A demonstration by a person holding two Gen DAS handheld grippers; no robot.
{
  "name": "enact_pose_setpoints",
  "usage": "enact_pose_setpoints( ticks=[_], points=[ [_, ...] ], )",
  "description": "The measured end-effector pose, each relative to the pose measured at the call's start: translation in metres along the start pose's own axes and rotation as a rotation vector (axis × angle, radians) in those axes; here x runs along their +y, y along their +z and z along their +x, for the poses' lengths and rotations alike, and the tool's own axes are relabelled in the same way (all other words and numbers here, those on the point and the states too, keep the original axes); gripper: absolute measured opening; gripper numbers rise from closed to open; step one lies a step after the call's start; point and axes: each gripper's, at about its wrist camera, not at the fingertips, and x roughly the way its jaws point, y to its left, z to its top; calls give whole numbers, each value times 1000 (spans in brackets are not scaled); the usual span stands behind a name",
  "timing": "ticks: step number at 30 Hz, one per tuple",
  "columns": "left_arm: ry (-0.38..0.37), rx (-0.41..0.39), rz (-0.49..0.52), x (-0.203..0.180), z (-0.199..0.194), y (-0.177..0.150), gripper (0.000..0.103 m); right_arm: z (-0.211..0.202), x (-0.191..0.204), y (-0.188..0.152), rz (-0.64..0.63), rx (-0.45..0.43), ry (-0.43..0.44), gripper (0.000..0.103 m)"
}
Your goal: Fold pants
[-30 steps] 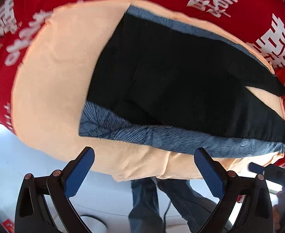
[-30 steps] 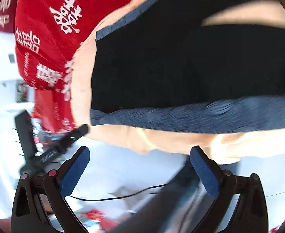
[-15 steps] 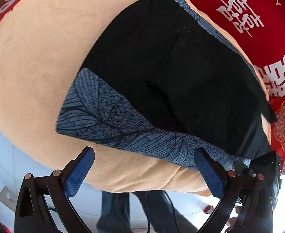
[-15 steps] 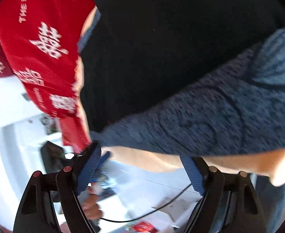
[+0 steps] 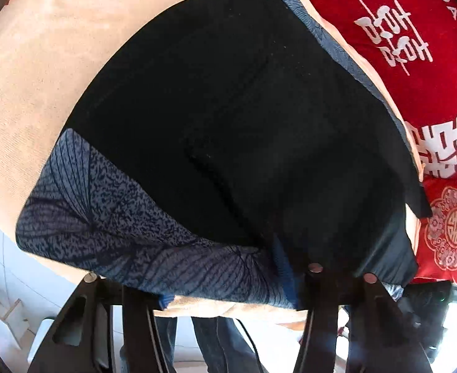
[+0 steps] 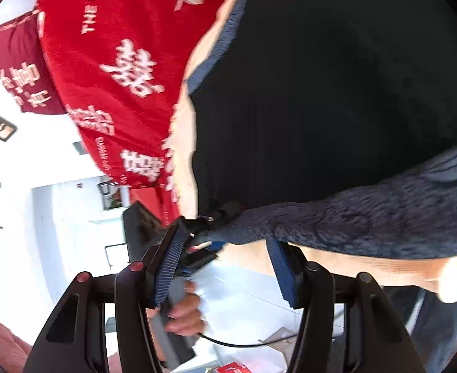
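The black pants with a blue leaf-patterned fabric band (image 5: 129, 236) lie flat on a peach plush blanket (image 5: 26, 77), spread over a red cloth printed with white double-happiness characters (image 5: 415, 31) (reading "THE BIGD", then cut off). The left claw (image 5: 225, 289) is closing over the band's near edge, and the right claw (image 6: 228, 264) is closing at its corner, fabric between the pads of both.

the left hand-held gripper (image 5: 228, 292) has glossy black arms, round metal screws and ribbed blue pads. the right hand-held gripper (image 6: 225, 267) matches it, with red-capped screws on one side. the person wears dark blue jeans (image 5: 216, 342).
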Motion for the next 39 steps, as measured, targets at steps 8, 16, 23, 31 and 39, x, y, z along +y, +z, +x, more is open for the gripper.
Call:
enact_pose_setpoints(
  ticks=[8,16,23,31,39],
  points=[
    [30,-7,63,-3,-2,4,25,-45,-86,-14,361,-132,36,36],
    [52,-42,124,-33,-29,11,25,-82,-37,3,241,-166,-52,3],
    [31,-129,138,-77,-73,53,25,-93,44,87,-33,-54,-140,3],
    [88,-259,218,-161,-55,179,25,-60,94,248,-193,33,-200,3],
    [295,-242,183,-159,30,250,28,25,68,335,-291,134,-362,4]
  ],
)
